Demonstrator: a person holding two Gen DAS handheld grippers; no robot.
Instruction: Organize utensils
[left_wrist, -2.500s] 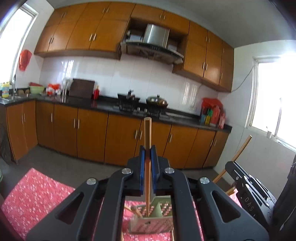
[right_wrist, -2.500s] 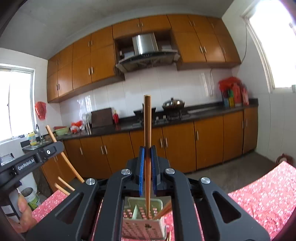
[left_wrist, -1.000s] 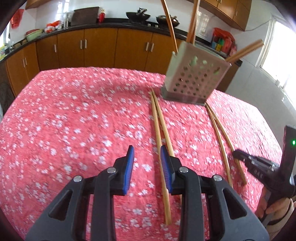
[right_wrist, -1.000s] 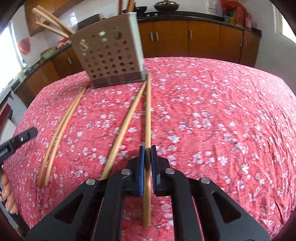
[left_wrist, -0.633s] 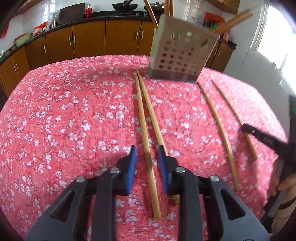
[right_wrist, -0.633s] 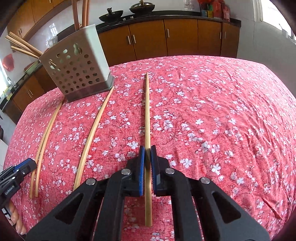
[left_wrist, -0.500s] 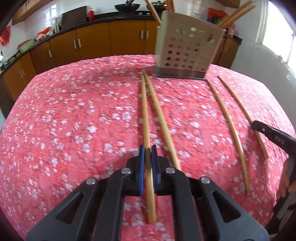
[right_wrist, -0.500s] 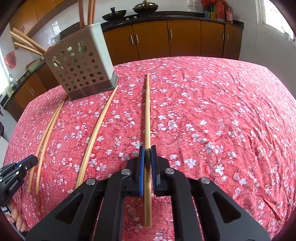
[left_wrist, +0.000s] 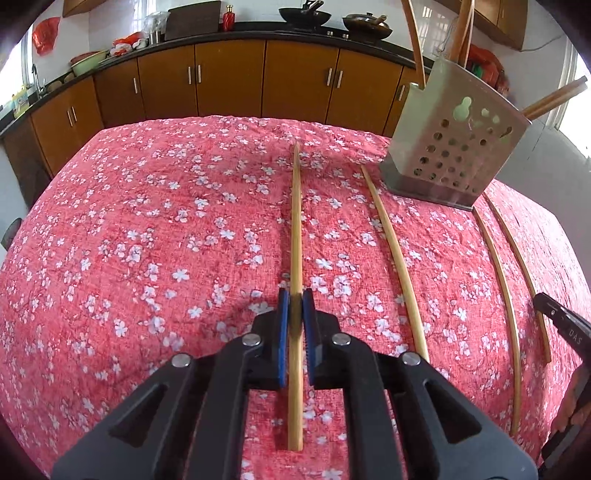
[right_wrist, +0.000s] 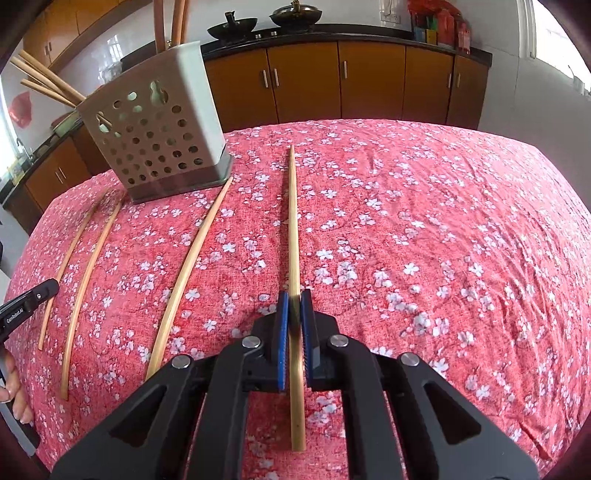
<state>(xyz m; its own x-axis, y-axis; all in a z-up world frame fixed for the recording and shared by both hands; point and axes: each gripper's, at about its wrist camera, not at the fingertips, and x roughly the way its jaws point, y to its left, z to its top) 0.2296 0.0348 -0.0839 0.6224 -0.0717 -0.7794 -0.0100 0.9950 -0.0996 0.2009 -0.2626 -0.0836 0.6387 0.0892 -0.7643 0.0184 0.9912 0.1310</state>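
Note:
My left gripper (left_wrist: 295, 301) is shut on a wooden chopstick (left_wrist: 296, 221) that points away over the red floral tablecloth (left_wrist: 147, 240). My right gripper (right_wrist: 294, 301) is shut on another wooden chopstick (right_wrist: 292, 221), also pointing away. A perforated metal utensil holder (left_wrist: 454, 147) with several chopsticks standing in it sits at the far side; it also shows in the right wrist view (right_wrist: 159, 140). Three loose chopsticks lie on the cloth in the left wrist view, the nearest (left_wrist: 395, 258) right of mine. In the right wrist view three lie left of mine, the nearest (right_wrist: 188, 269) beside it.
Brown kitchen cabinets (left_wrist: 229, 77) and a dark counter with pans run behind the table. The right gripper's tip (left_wrist: 561, 325) shows at the right edge of the left wrist view. The left gripper's tip (right_wrist: 26, 302) shows at the left edge of the right wrist view.
Both grippers let go of chopsticks over the holder and came down to the table. The left gripper closed on a lying chopstick. Both held chopsticks now stand slightly further from their neighbours.

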